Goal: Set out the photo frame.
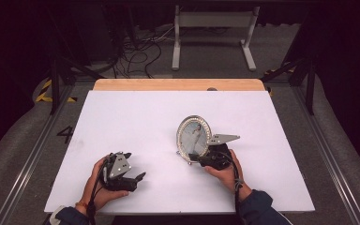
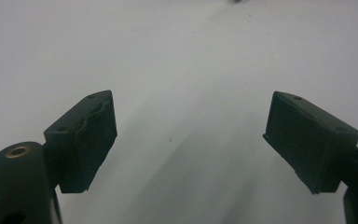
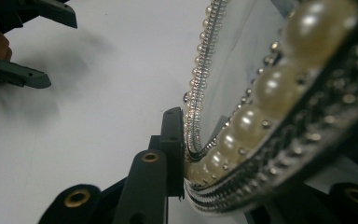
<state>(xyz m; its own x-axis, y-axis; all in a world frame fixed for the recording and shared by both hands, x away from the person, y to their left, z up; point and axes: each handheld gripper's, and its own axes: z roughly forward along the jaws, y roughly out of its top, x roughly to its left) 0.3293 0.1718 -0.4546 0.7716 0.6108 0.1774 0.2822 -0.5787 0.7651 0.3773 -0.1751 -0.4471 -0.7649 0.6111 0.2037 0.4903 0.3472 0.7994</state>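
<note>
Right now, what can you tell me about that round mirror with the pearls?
The mirror is an oval glass in a silvery, metal-looking frame edged with a row of cream pearl-like beads and a finer inner beaded line. It stands tilted up off the white table, right of centre. The right gripper is clamped on its lower rim, one black jaw pressed against the frame's beaded edge.

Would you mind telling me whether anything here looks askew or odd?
Yes: the oval pearl-rimmed mirror is not lying flat; it stands tilted on the white table, clamped at its lower rim by the right gripper. The left gripper is open, holding nothing.
</note>
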